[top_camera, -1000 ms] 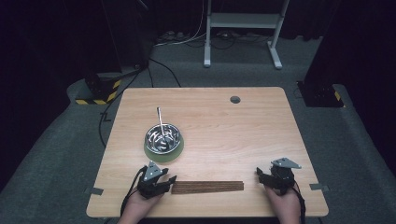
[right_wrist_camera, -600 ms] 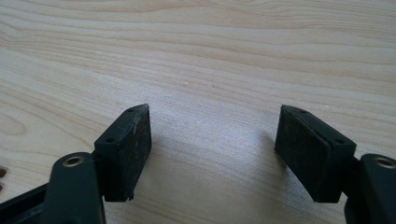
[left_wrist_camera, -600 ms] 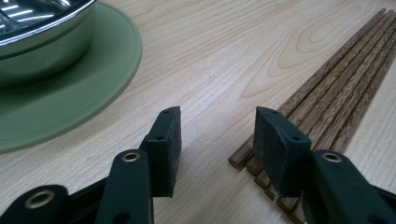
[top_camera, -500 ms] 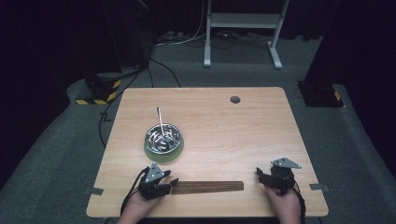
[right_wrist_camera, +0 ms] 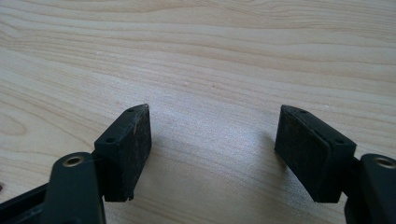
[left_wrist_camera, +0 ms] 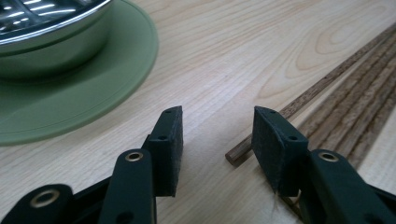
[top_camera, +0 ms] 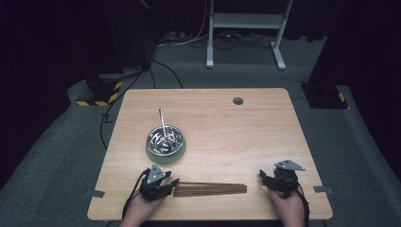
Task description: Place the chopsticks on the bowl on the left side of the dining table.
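Observation:
A row of dark wooden chopsticks (top_camera: 210,189) lies flat near the table's front edge. My left gripper (top_camera: 173,183) rests on the table at their left end, open. In the left gripper view the blunt end of the nearest chopstick (left_wrist_camera: 236,155) lies between the jaws, close to the right pad (left_wrist_camera: 273,144) and touching neither pad. The other chopsticks (left_wrist_camera: 359,107) run off to the right. My right gripper (top_camera: 263,176) sits on the table just past the right end of the row, open, with bare wood between its pads (right_wrist_camera: 133,149).
A steel bowl (top_camera: 164,140) holding metal cutlery, one handle (top_camera: 161,118) sticking up, stands on a green round mat (top_camera: 178,154) just behind my left gripper. A grommet hole (top_camera: 238,100) is at the table's far side. A white stand (top_camera: 246,21) is on the floor beyond.

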The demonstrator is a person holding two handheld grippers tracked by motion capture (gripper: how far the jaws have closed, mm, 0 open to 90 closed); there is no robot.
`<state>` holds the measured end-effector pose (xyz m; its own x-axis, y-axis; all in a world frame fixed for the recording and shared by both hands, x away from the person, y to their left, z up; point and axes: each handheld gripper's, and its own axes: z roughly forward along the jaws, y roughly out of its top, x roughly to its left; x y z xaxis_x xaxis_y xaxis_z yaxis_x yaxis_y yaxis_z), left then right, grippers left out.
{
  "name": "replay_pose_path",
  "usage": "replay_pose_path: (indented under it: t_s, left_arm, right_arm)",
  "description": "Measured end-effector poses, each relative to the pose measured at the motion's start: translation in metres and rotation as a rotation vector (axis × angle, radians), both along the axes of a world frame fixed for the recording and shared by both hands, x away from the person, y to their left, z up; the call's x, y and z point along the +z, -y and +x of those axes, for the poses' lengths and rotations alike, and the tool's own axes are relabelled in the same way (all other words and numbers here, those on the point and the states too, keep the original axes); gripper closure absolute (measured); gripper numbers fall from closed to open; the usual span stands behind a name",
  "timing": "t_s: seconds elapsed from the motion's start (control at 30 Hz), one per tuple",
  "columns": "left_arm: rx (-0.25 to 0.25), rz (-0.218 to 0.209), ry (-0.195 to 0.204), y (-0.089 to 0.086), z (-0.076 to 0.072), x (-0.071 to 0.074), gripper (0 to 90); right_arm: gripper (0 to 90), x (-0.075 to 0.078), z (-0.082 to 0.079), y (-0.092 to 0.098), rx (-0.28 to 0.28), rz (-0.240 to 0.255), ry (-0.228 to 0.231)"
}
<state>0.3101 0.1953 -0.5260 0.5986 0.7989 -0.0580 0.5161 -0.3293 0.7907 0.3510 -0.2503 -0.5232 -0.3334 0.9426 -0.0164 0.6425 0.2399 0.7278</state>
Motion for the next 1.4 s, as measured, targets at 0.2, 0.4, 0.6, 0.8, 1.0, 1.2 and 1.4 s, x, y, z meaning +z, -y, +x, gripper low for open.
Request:
replay_pose_path:
  t_s: [0.2, 0.4, 0.6, 0.8, 1.0, 1.2, 1.4]
  left_arm:
    - [0.023, 0.0, -0.003, -0.001, 0.001, 0.0, 55.1]
    - [-0.03, 0.028, -0.008, 0.004, 0.0, -0.001, 57.9]
    - [-0.033, 0.054, 0.002, 0.007, -0.001, -0.001, 65.8]
    - [-0.046, 0.063, 0.006, 0.007, -0.002, -0.001, 73.0]
    - [-0.049, 0.069, 0.013, 0.008, -0.002, -0.001, 77.7]
    - [-0.042, 0.08, 0.008, 0.009, 0.001, 0.0, 70.9]
    - [-0.081, 0.122, 0.008, 0.02, 0.009, 0.004, 61.8]
  right_arm:
    - [26.9, 0.0, 0.0, 0.0, 0.0, -0.001, 0.001]
    - [27.1, 0.0, 0.0, 0.0, 0.001, -0.005, 0.004]
    - [27.4, 0.0, -0.001, 0.0, 0.002, -0.005, -0.002]
    - [27.5, 0.001, -0.001, 0.0, 0.004, -0.005, -0.005]
    - [27.7, 0.0, 0.0, 0.0, -0.001, -0.001, 0.003]
    - [27.7, 0.0, 0.0, 0.0, 0.0, -0.002, 0.003]
    - [27.6, 0.0, 0.0, 0.0, 0.0, -0.002, 0.003]
